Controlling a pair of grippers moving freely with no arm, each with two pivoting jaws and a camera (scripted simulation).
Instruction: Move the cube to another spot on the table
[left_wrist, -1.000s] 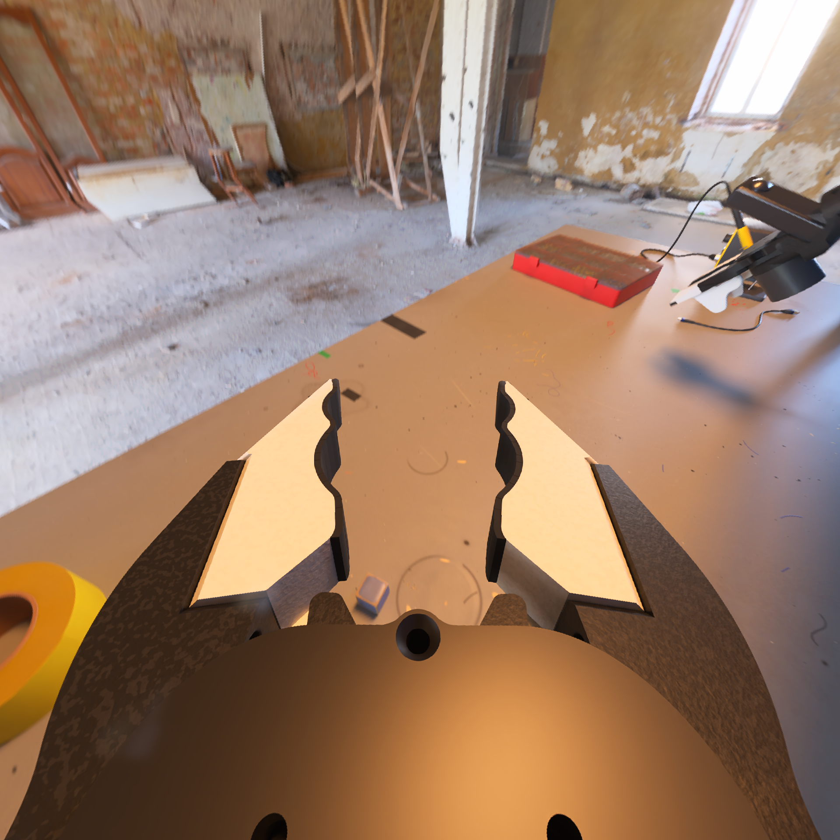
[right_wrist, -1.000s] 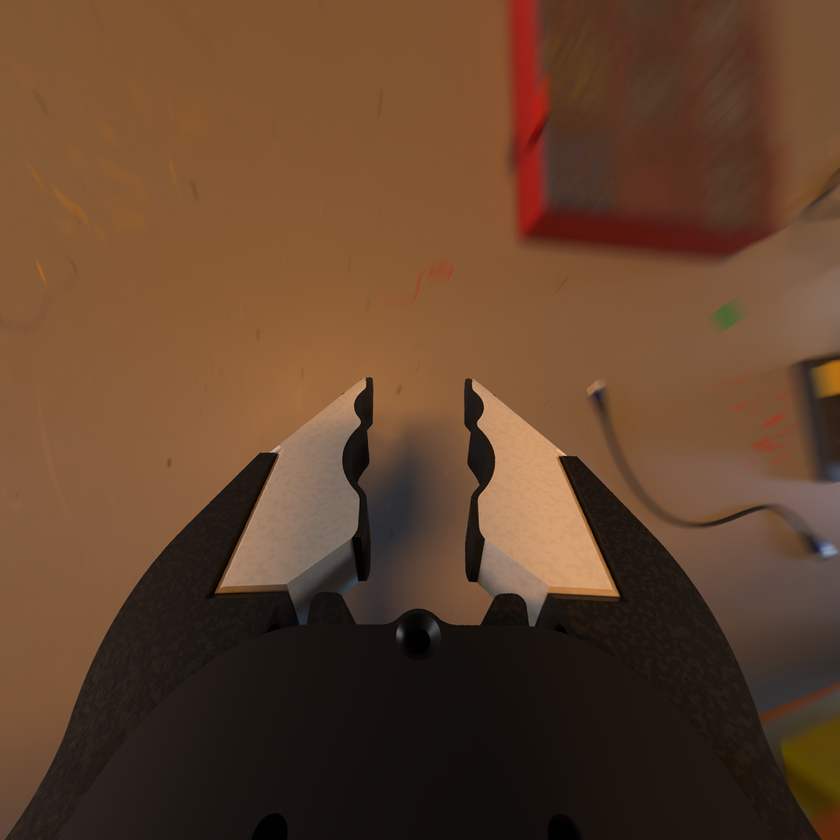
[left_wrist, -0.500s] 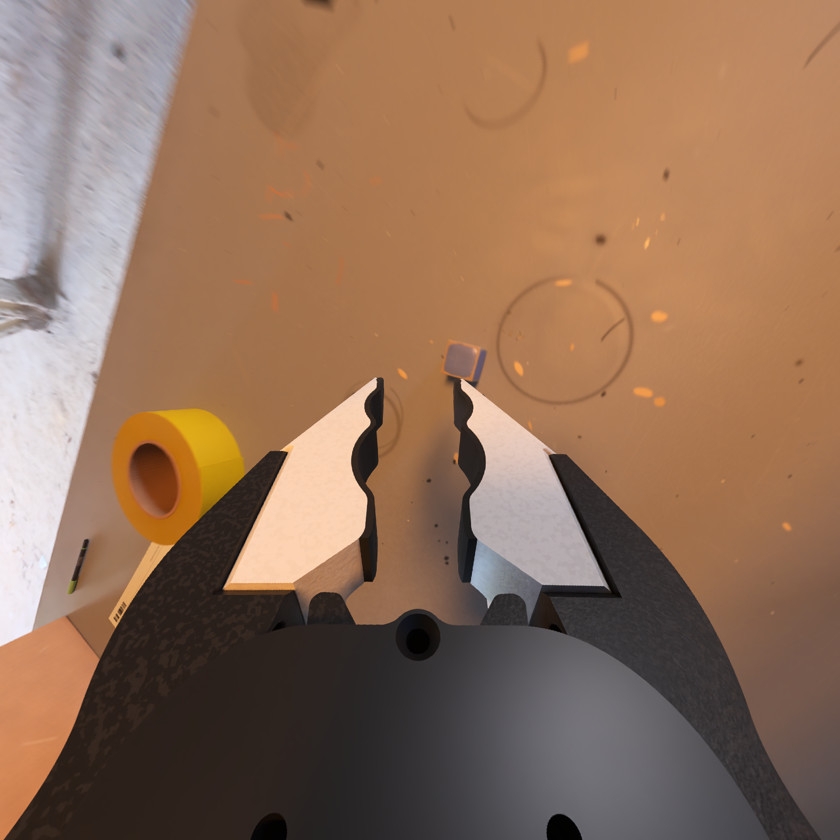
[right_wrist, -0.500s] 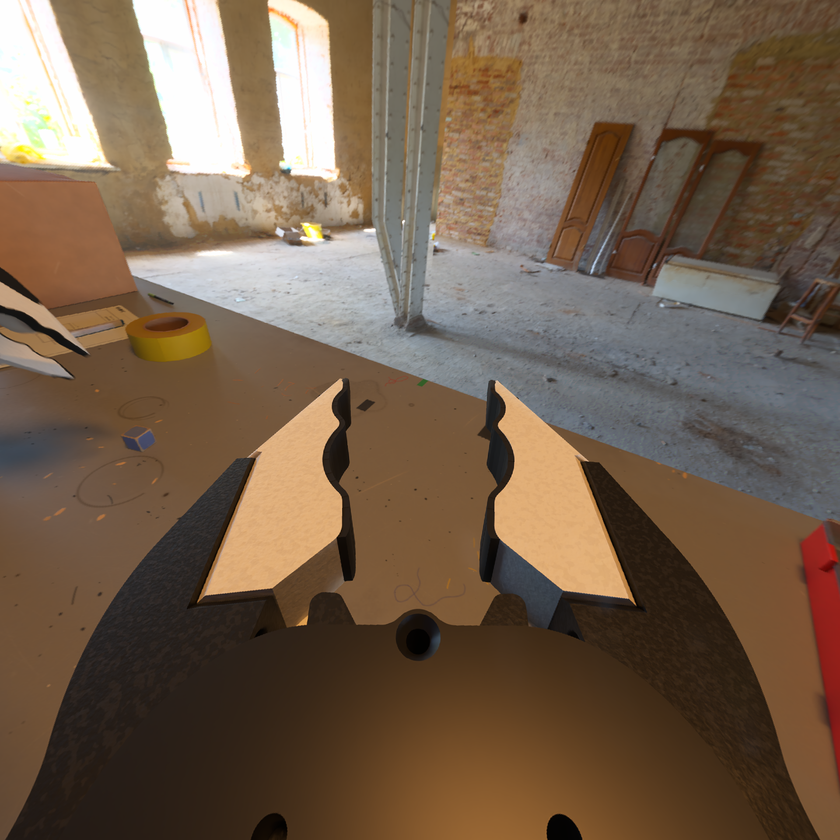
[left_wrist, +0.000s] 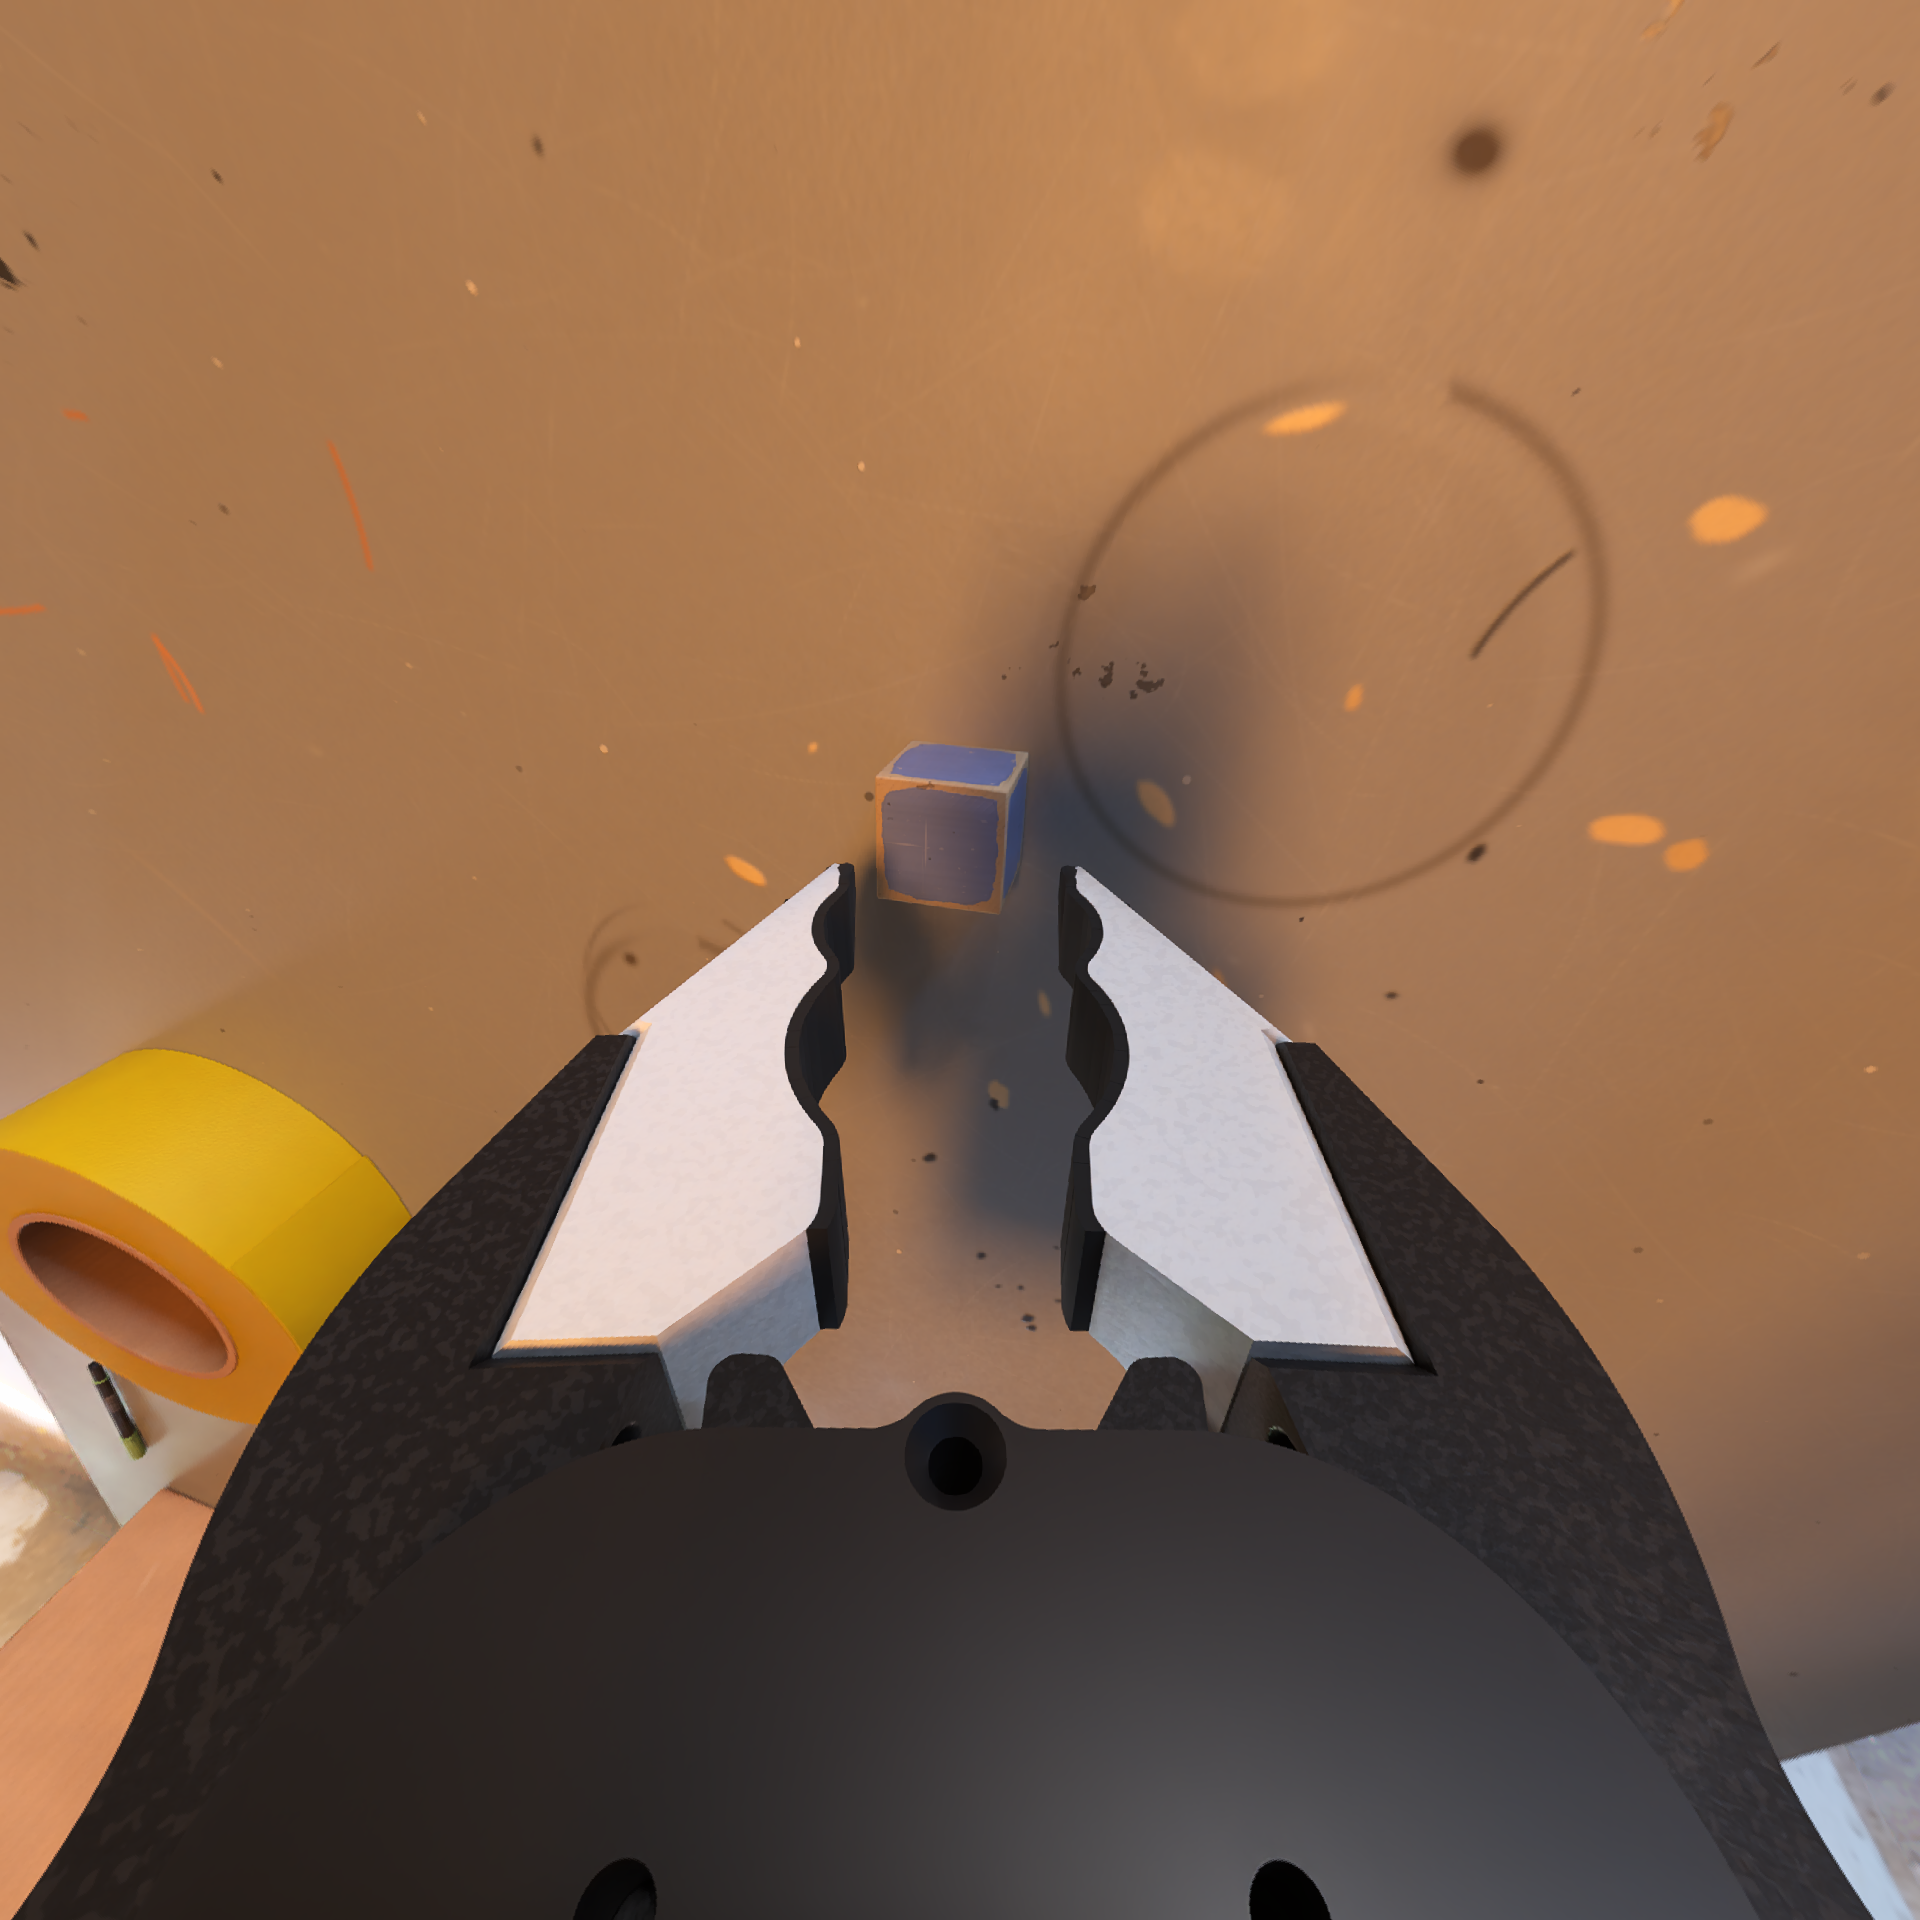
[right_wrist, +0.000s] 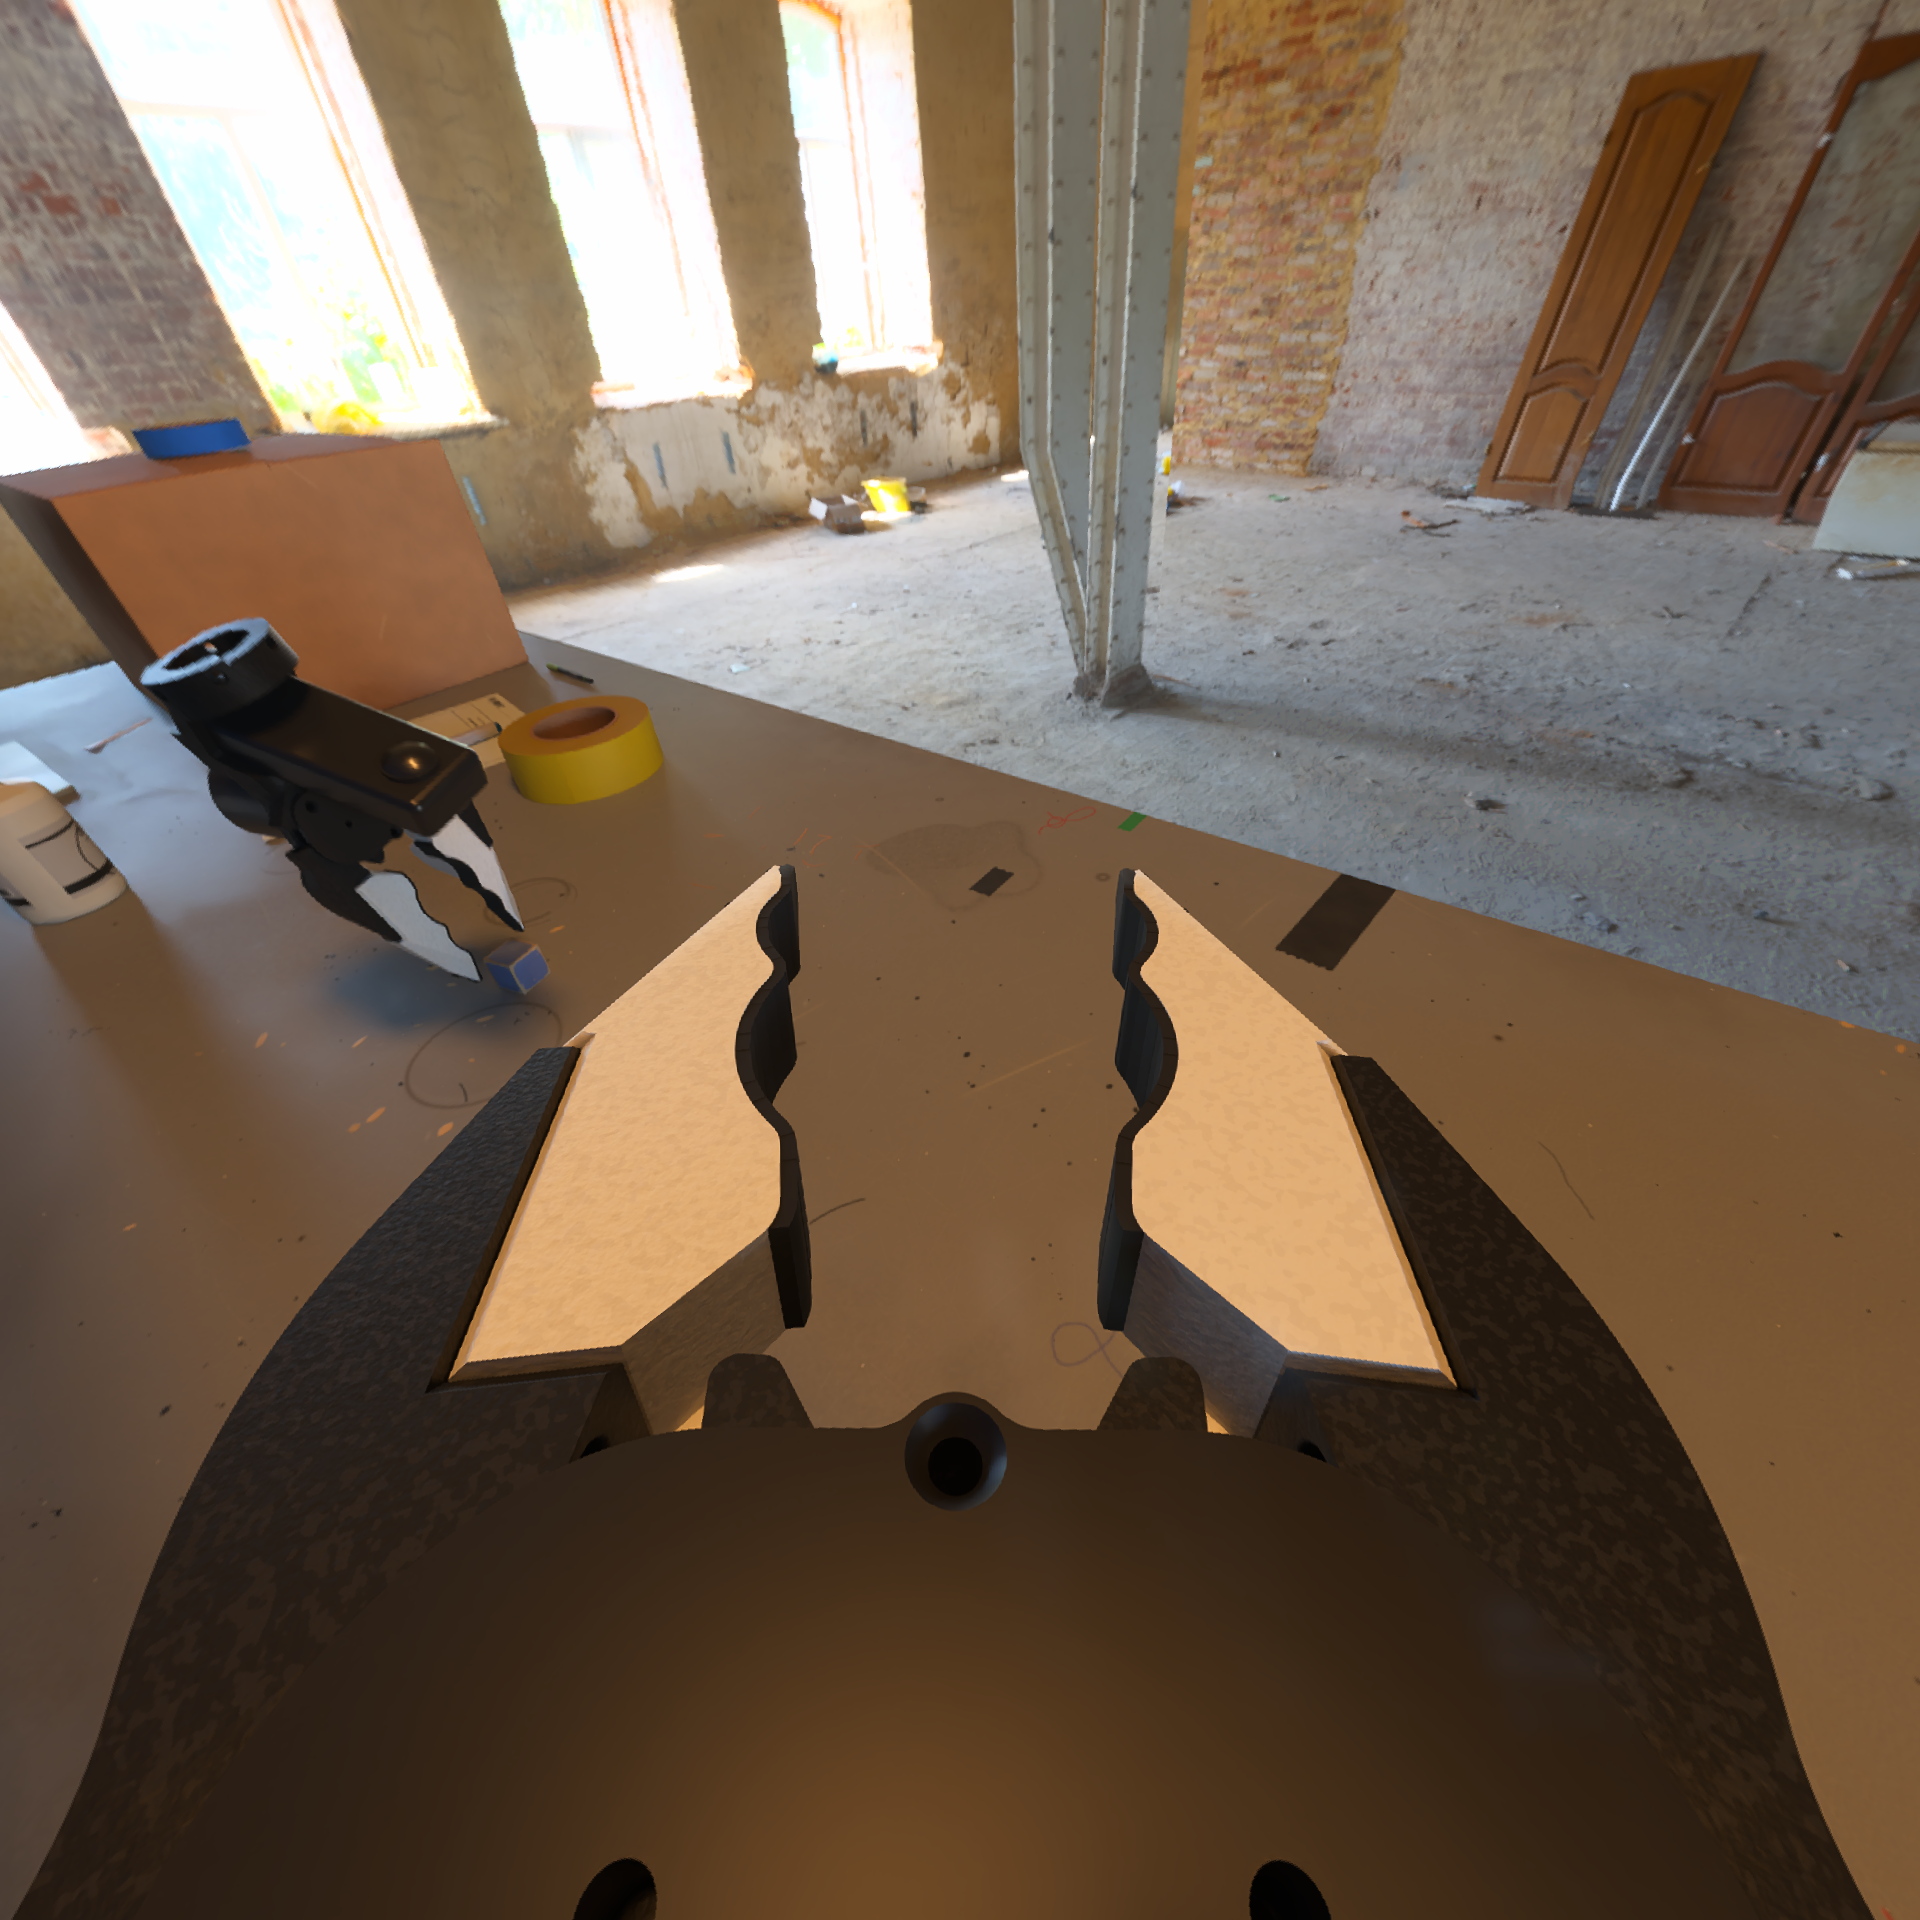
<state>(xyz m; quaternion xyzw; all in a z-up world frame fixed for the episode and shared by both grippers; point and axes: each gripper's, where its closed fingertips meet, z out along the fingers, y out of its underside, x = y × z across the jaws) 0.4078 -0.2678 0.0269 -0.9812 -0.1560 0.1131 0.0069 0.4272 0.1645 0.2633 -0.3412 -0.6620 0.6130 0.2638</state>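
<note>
The left gripper (left_wrist: 956, 873) tilts steeply downward, its jaws parted (a moderate gap, nothing between them). The right gripper (right_wrist: 956, 883) sits nearly level, jaws spread wider and likewise empty.

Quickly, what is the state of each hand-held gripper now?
Left hand-held gripper: open, holding nothing; the blue cube sits just beyond its fingertips.
Right hand-held gripper: open, empty.
</note>
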